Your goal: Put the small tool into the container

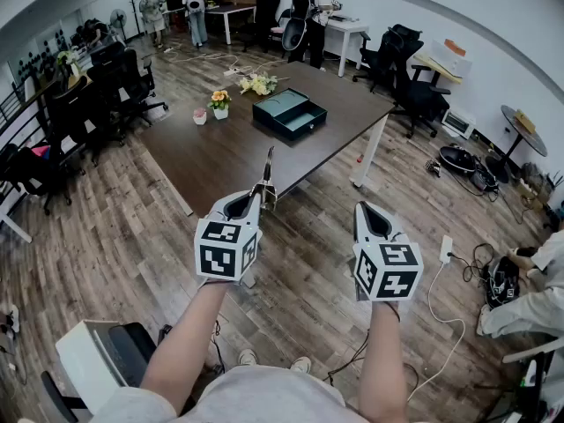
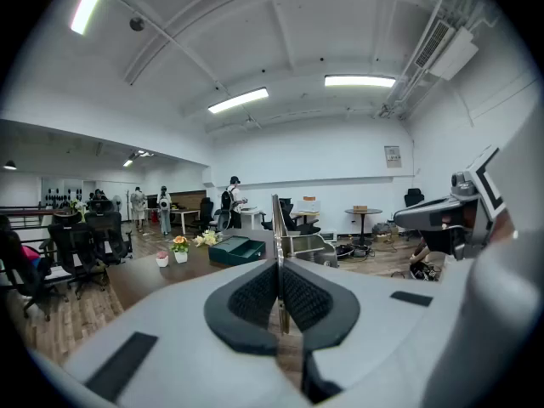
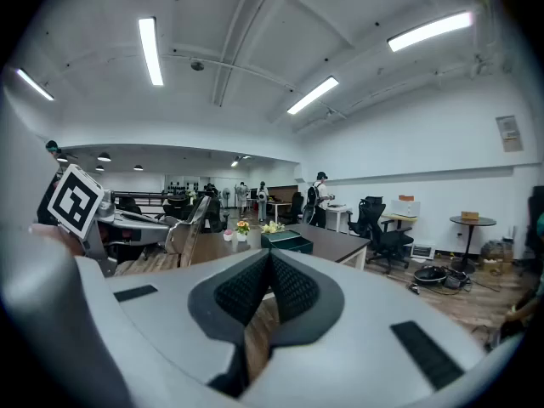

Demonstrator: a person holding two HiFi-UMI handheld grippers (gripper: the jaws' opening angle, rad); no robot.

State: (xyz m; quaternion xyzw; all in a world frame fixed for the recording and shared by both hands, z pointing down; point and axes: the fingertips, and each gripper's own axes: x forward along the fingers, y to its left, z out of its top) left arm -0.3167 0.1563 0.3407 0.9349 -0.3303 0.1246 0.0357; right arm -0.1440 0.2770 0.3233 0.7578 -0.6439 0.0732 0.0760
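Observation:
My left gripper [image 1: 254,199] is shut on the small tool [image 1: 268,176], a thin metal blade with a short arm at its side. It stands upright out of the pads [image 2: 255,294], short of the table's near edge. The same tool [image 2: 277,245] shows edge-on in the left gripper view. The container [image 1: 289,113], a dark teal open box, lies on the dark table [image 1: 220,157] further ahead, also seen as the container [image 2: 236,249] and the container [image 3: 289,241]. My right gripper [image 1: 365,211] is shut with nothing in it, level with the left one and to its right.
A small flower pot [image 1: 219,102], a pink cup [image 1: 200,116] and a bunch of flowers [image 1: 258,84] stand near the container. Office chairs [image 1: 97,86] line the left. People stand at desks [image 1: 310,16] in the back. Cables and a power strip [image 1: 445,248] lie on the floor right.

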